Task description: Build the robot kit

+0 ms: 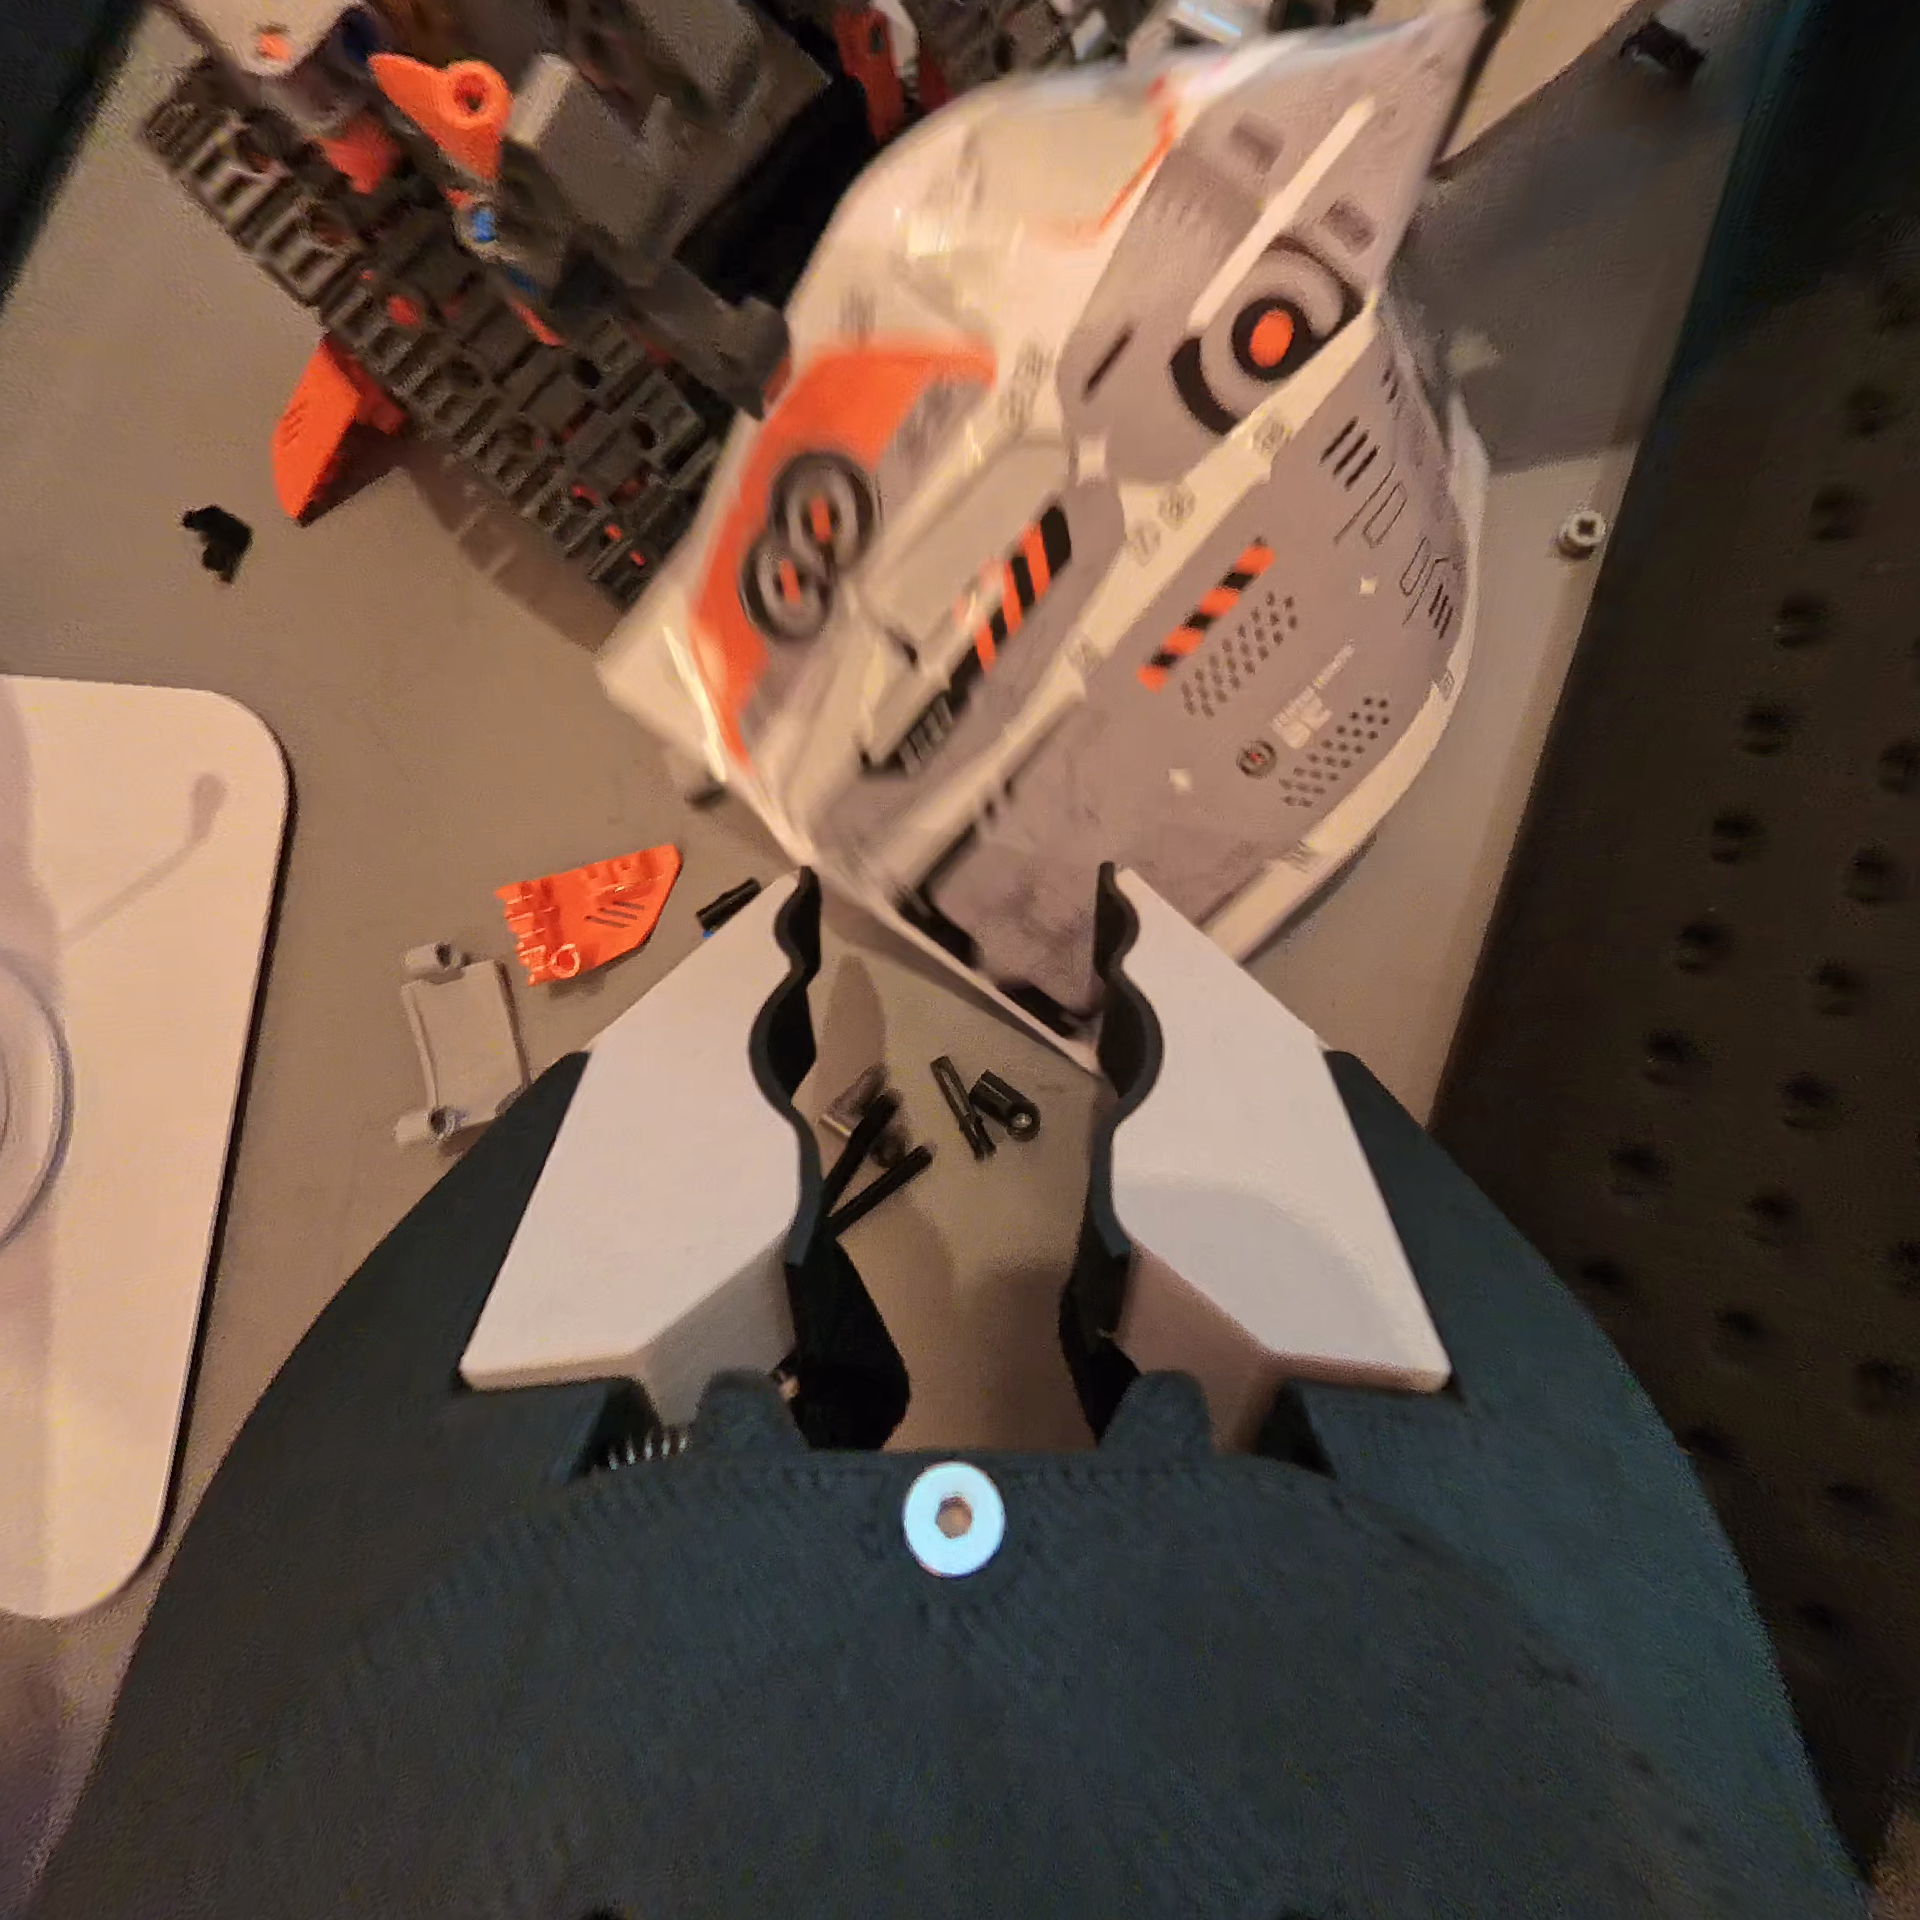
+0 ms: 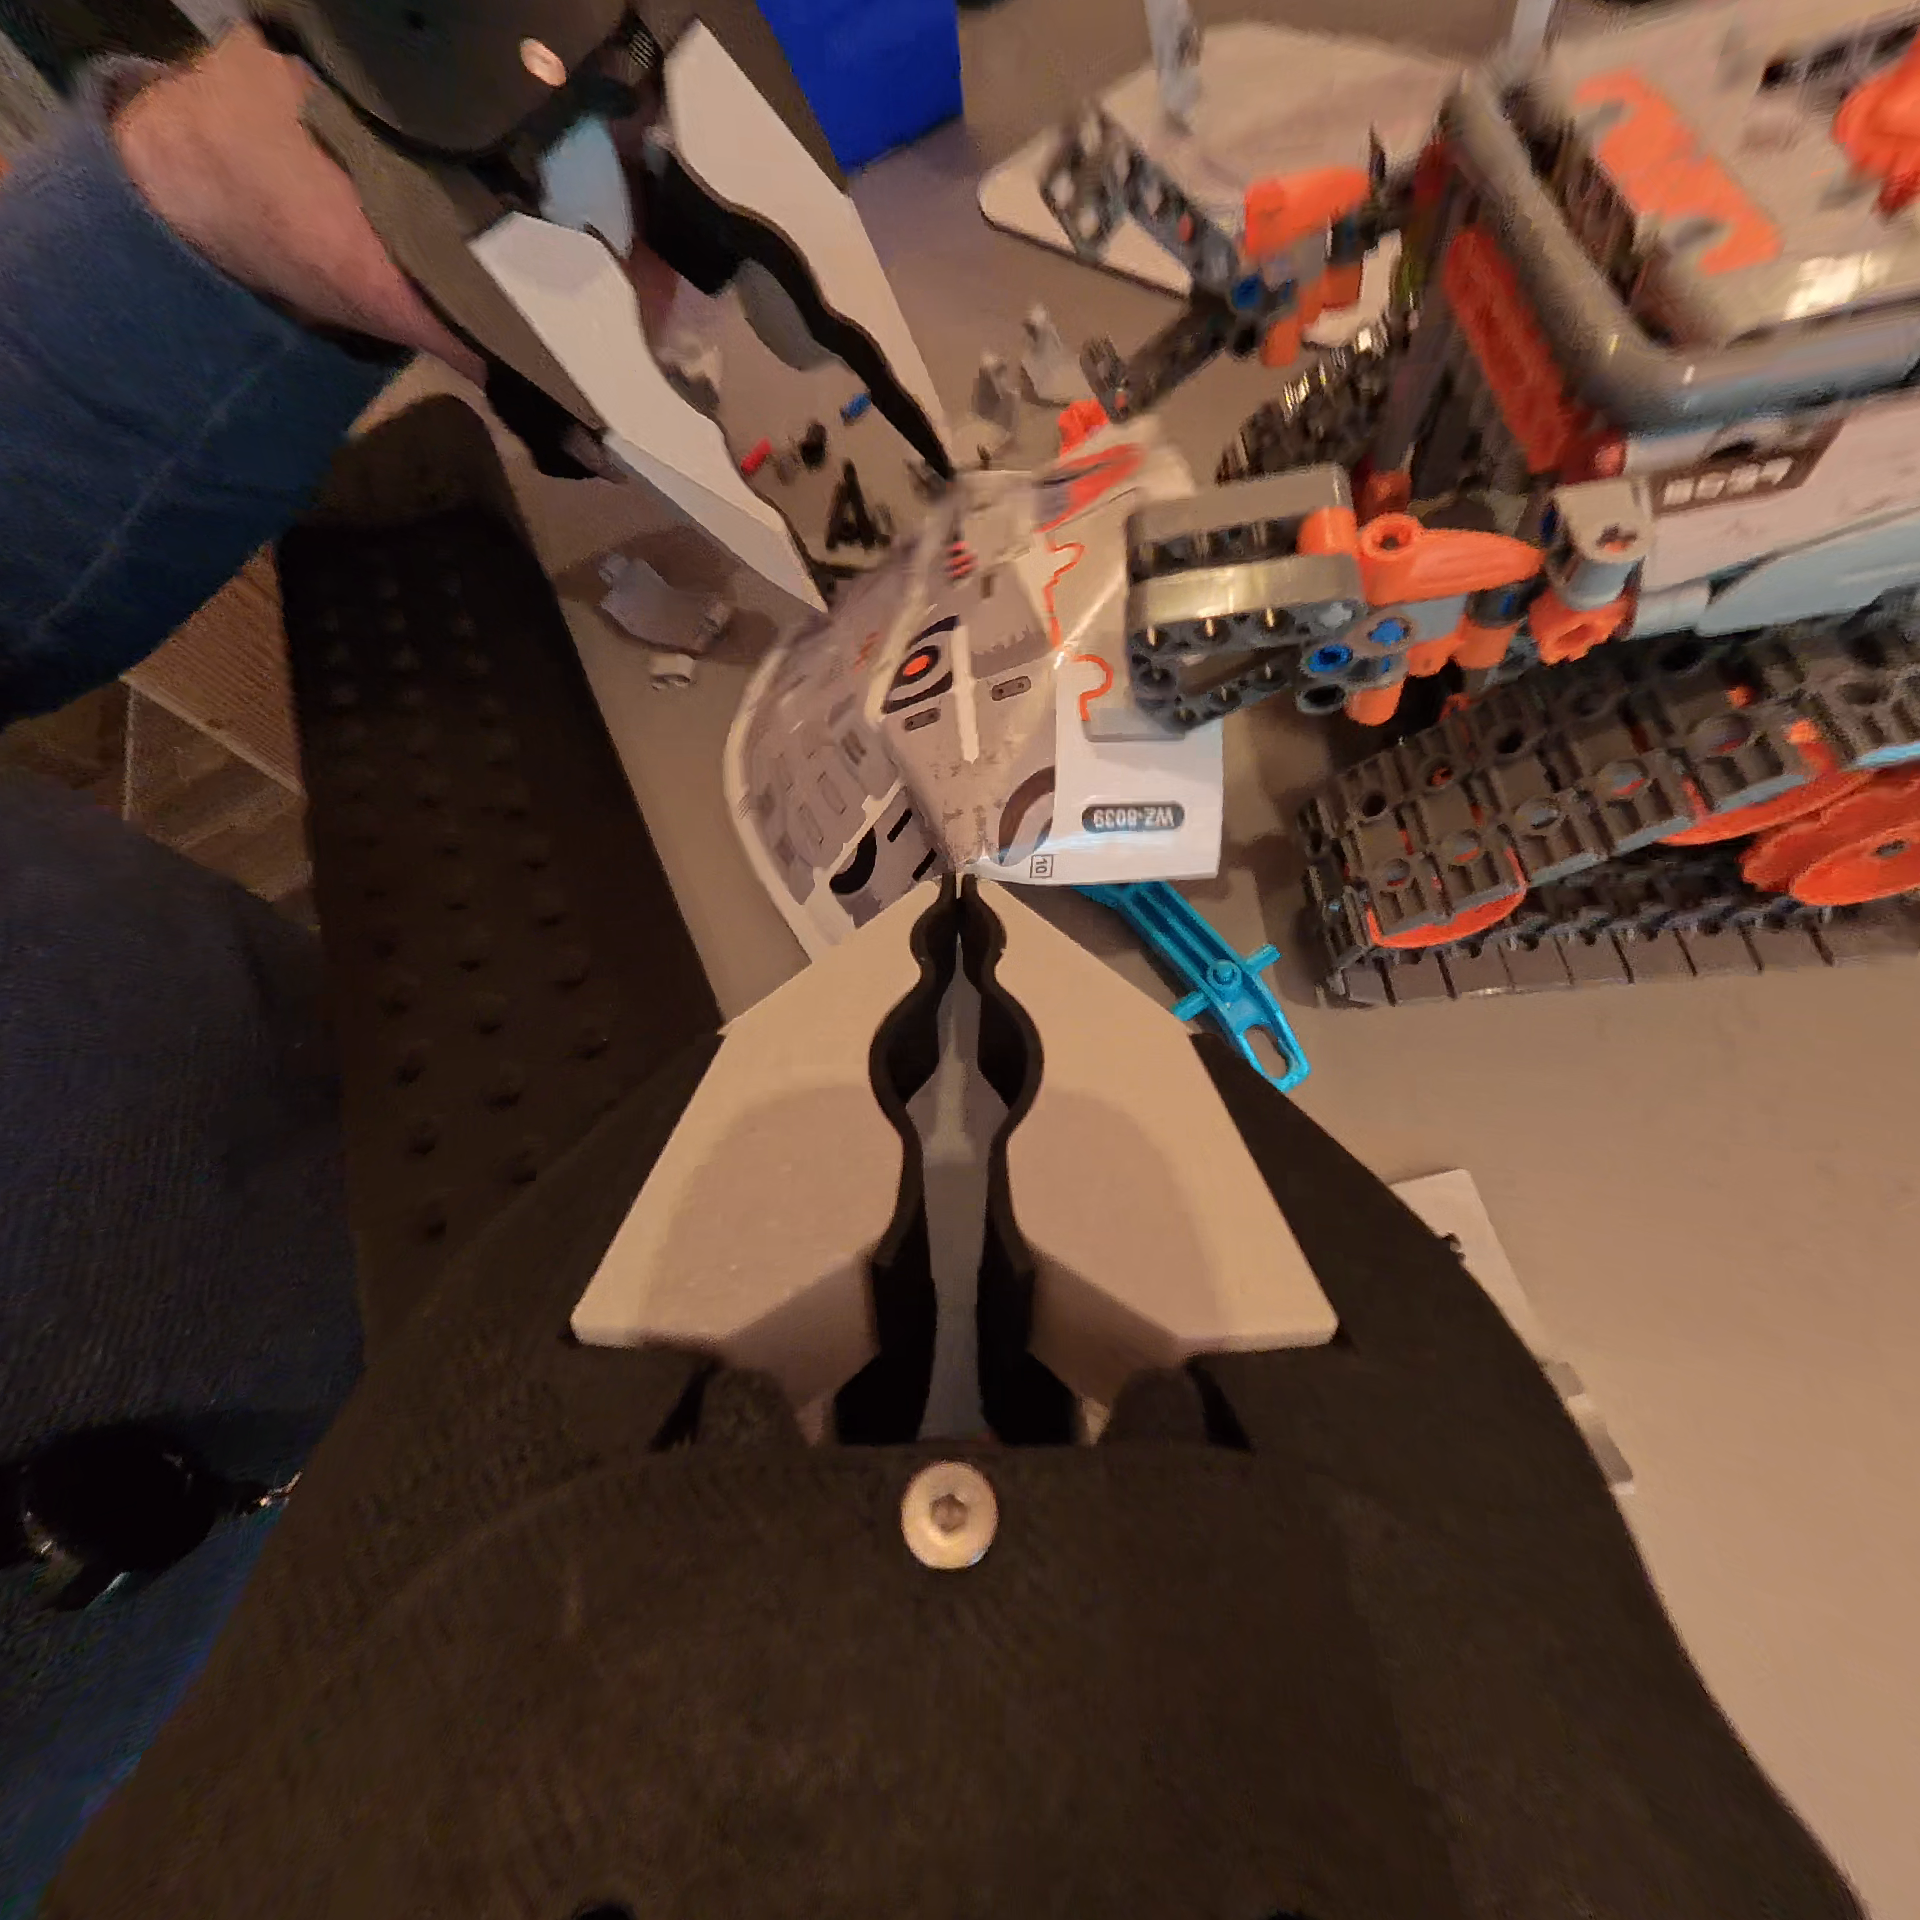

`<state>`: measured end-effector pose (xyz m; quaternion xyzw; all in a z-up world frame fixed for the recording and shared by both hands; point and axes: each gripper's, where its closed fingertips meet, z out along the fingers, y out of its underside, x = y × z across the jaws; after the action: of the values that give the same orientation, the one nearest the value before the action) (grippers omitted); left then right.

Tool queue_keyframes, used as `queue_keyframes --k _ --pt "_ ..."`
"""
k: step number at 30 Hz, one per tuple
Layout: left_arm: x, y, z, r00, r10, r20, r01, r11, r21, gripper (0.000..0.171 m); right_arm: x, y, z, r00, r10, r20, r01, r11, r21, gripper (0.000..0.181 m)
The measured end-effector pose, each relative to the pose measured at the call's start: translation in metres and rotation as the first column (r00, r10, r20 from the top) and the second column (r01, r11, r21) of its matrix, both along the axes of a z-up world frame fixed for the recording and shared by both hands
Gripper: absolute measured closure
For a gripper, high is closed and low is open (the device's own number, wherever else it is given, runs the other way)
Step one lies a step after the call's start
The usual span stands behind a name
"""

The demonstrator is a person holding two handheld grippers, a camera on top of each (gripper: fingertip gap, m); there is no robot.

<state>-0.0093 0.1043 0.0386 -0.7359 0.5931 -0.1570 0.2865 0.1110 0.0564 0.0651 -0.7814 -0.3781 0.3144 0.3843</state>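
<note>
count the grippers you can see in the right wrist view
2. The right gripper is at bottom centre, shut on a corner of the sticker sheet. The left gripper comes in from upper left, open, its tips at the sheet's far edge. None seems hidden.

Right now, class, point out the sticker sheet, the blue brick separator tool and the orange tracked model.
sticker sheet [image 2: 966, 717], right wrist view, its creased middle
blue brick separator tool [image 2: 1205, 961], right wrist view, its handle
orange tracked model [image 2: 1621, 831], right wrist view, its track

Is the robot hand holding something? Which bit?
The right gripper pinches the sticker sheet by its bottom corner. The left gripper is open, holding nothing.
</note>
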Motion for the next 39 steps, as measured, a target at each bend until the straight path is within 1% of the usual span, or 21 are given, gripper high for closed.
queue_keyframes --k 2,4,6,8,10,12,14,16,17,19,21,23,25,28,29,31,34,35,36,38,39 --pt "-0.003 0.001 0.004 0.999 0.038 0.024 -0.037 0.999 -0.032 0.113 0.005 -0.006 0.009 0.999 0.002 -0.038 -0.002 1.0 0.003 0.181" --pt "-0.001 0.0 0.008 0.994 0.069 0.079 -0.063 0.995 -0.081 0.107 0.007 -0.015 0.018 0.996 0.038 -0.08 -0.036 0.999 0.024 0.181" --pt "0.006 -0.008 0.01 0.986 0.085 0.146 -0.057 0.981 -0.186 0.1 0.013 -0.022 0.023 0.993 0.055 -0.105 -0.052 0.998 0.03 0.181" --pt "0.016 -0.019 0.013 0.972 0.092 0.214 -0.024 0.953 -0.303 0.094 0.019 -0.027 0.03 0.988 0.072 -0.138 -0.064 0.996 0.055 0.181" --pt "0.025 -0.032 0.015 0.957 0.104 0.272 0.023 0.905 -0.425 0.091 0.027 -0.029 0.033 0.985 0.075 -0.154 -0.066 0.996 0.062 0.181" --pt "0.036 -0.043 0.023 0.931 0.098 0.352 0.09 0.872 -0.48 0.092 0.034 -0.033 0.04 0.979 0.091 -0.185 -0.078 0.994 0.075 0.181" --pt "0.048 -0.053 0.036 0.902 0.082 0.424 0.164 0.843 -0.512 0.095 0.041 -0.037 0.043 0.972 0.106 -0.208 -0.092 0.993 0.076 0.181" --pt "0.062 -0.058 0.053 0.86 0.063 0.506 0.232 0.835 -0.499 0.1 0.047 -0.042 0.046 0.966 0.134 -0.221 -0.118 0.99 0.081 0.181" --pt "0.068 -0.061 0.061 0.839 0.056 0.541 0.27 0.82 -0.504 0.104 0.05 -0.045 0.049 0.959 0.151 -0.239 -0.135 0.987 0.082 0.181" --pt "0.079 -0.063 0.072 0.798 0.075 0.598 0.319 0.789 -0.525 0.106 0.055 -0.051 0.052 0.954 0.18 -0.238 -0.162 0.982 0.096 0.181" --pt "0.087 -0.072 0.089 0.73 0.07 0.68 0.406 0.756 -0.513 0.121 0.062 -0.052 0.051 0.955 0.176 -0.24 -0.161 0.984 0.081 0.181" --pt "0.095 -0.082 0.097 0.694 0.052 0.718 0.453 0.744 -0.491 0.134 0.067 -0.051 0.05 0.954 0.155 -0.256 -0.149 0.988 0.042 0.181" --pt "0.103 -0.088 0.101 0.676 0.046 0.735 0.476 0.734 -0.484 0.136 0.072 -0.055 0.041 0.96 0.163 -0.228 -0.168 0.986 -0.001 0.181" --pt "0.111 -0.089 0.109 0.644 0.044 0.764 0.502 0.729 -0.465 0.149 0.079 -0.064 0.039 0.955 0.188 -0.231 -0.205 0.977 -0.052 0.181" --pt "0.115 -0.091 0.11 0.638 0.043 0.769 0.512 0.722 -0.466 0.153 0.081 -0.064 0.037 0.959 0.181 -0.219 -0.199 0.978 -0.065 0.181" --pt "0.121 -0.101 0.112 0.624 0.019 0.781 0.552 0.697 -0.458 0.171 0.084 -0.066 0.033 0.962 0.184 -0.204 -0.207 0.973 -0.099 0.181" --pt "0.129 -0.101 0.108 0.635 0.043 0.771 0.529 0.703 -0.475 0.171 0.092 -0.057 0.03 0.976 0.128 -0.176 -0.149 0.983 -0.108 0.181" --pt "0.13 -0.099 0.108 0.629 0.068 0.775 0.521 0.703 -0.484 0.171 0.094 -0.056 0.029 0.978 0.12 -0.171 -0.139 0.985 -0.106 0.181" --pt "0.132 -0.096 0.109 0.616 0.099 0.782 0.518 0.696 -0.497 0.171 0.096 -0.053 0.031 0.98 0.101 -0.172 -0.119 0.988 -0.096 0.178" --pt "0.134 -0.095 0.11 0.6 0.133 0.789 0.527 0.677 -0.515 0.171 0.099 -0.046 0.039 0.976 0.055 -0.211 -0.072 0.995 -0.072 0.157" --pt "0.136 -0.095 0.11 0.595 0.144 0.791 0.526 0.675 -0.518 0.171 0.098 -0.045 0.043 0.968 0.044 -0.246 -0.063 0.996 -0.068 0.152"
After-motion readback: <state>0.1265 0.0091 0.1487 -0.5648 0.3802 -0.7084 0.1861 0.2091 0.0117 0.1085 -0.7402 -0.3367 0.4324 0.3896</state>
